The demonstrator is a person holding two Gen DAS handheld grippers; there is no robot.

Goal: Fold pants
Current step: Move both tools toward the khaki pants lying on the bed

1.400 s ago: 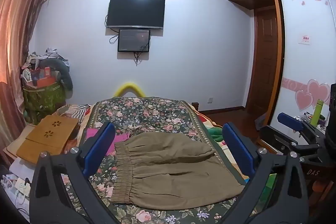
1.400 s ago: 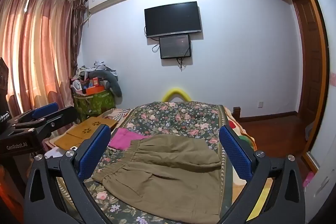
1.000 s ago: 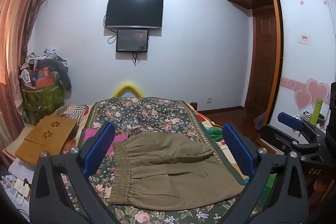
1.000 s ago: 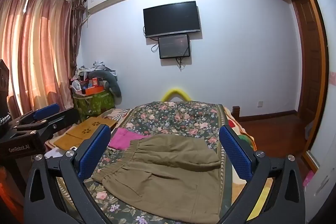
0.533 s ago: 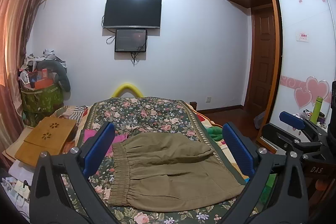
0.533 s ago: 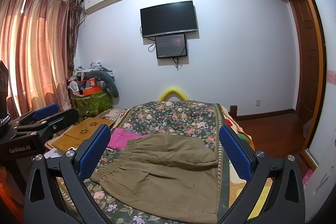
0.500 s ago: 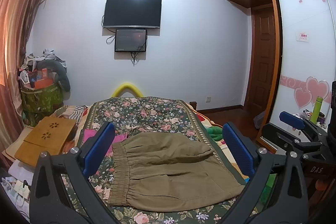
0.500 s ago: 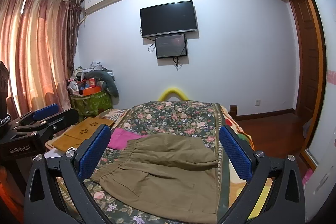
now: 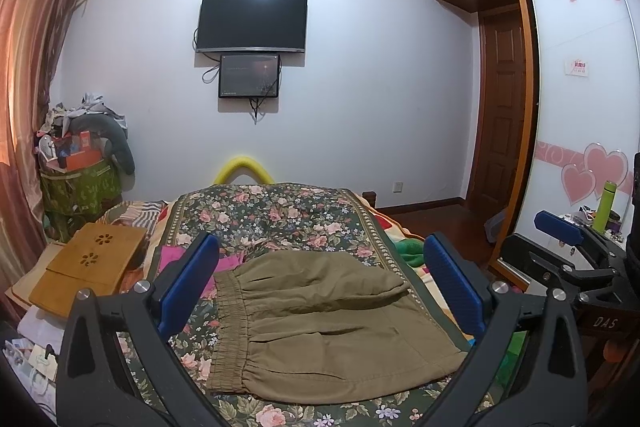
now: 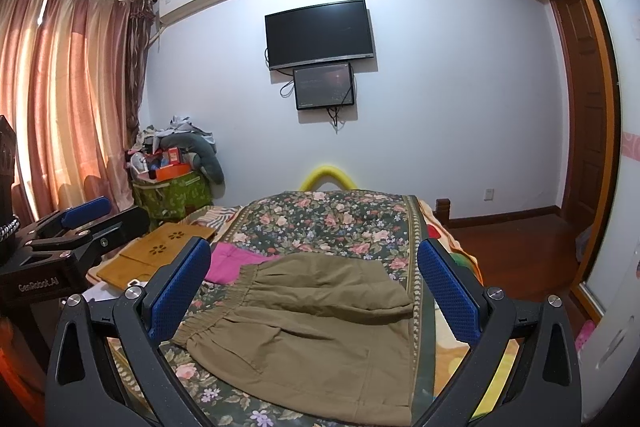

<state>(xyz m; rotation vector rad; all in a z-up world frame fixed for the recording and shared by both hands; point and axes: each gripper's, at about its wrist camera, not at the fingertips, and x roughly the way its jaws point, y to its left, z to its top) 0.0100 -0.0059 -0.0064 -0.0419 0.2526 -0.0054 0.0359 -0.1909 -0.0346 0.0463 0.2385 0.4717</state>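
Both grippers hover with fingers spread wide and nothing between them: the left gripper [image 9: 320, 291] and the right gripper [image 10: 314, 297]. Below and ahead of both lie the khaki pants [image 9: 320, 323], already doubled over, near the bed's near edge on the floral bedspread [image 9: 280, 215]. Their long axis runs across the bed, elastic waistband [image 9: 228, 331] toward its left edge. Neither gripper looks clearly nearer. The right wrist view shows the pants' right end [image 10: 400, 359] against the bedspread's border; the left wrist view shows the waistband's full length. A pink garment [image 10: 236, 261] lies just beyond the waistband.
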